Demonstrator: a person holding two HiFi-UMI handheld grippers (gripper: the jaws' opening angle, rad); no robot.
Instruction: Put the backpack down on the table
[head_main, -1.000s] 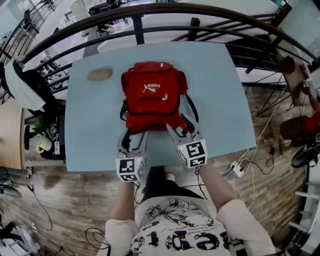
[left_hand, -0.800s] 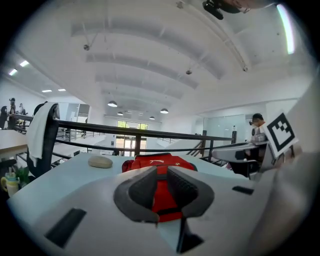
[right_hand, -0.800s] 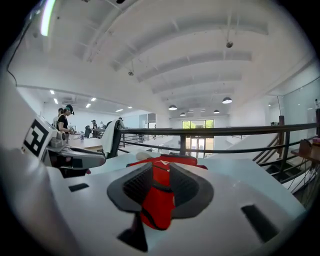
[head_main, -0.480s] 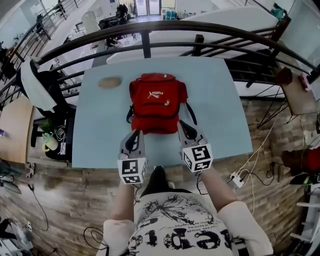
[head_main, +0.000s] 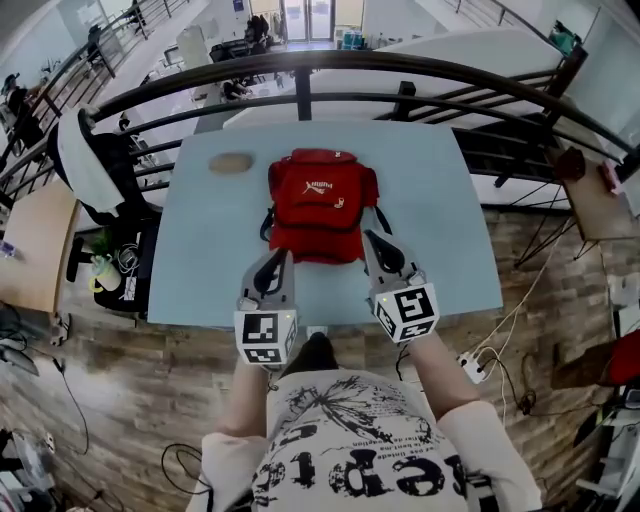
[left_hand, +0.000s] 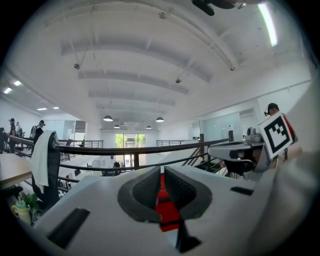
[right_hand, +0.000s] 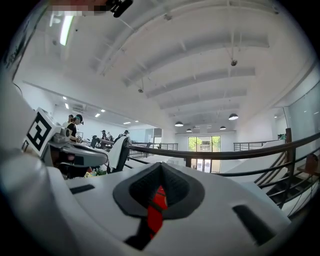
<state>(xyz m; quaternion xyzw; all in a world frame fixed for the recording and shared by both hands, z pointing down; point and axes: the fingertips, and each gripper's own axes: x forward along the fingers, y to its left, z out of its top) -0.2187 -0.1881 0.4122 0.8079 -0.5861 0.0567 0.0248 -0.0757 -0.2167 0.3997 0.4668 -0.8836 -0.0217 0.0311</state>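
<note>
Head view: a red fabric backpack (head_main: 322, 200) is seen lying flat on the pale blue rectangular table (head_main: 435, 225), about mid-table, with black straps trailing at both sides. A tan oval object (head_main: 230, 161) is noted near the far left corner, well apart from the backpack. A dark curved metal railing (head_main: 300, 72) runs behind the table. The left gripper (head_main: 276, 260) and right gripper (head_main: 371, 240) are held at the backpack's near edge, one toward each lower corner. Whether either tip touches fabric or strap cannot be told from here.

Left gripper view: the jaws are seen pressed nearly together, with only a thin slit left. Red backpack fabric (left_hand: 167, 212) shows through the slit from beyond, and nothing is pinched.

Right gripper view: the pads are closed on each other at the tips, and a strip of red (right_hand: 157, 207) is seen through the gap below them. No strap or cloth is caught.

Step judged: the set-down looks finished, since the backpack is resting on the table and is gripped by neither tong. The next move calls only for both grippers to be drawn back clear of the loose straps so that nothing is dragged.
</note>
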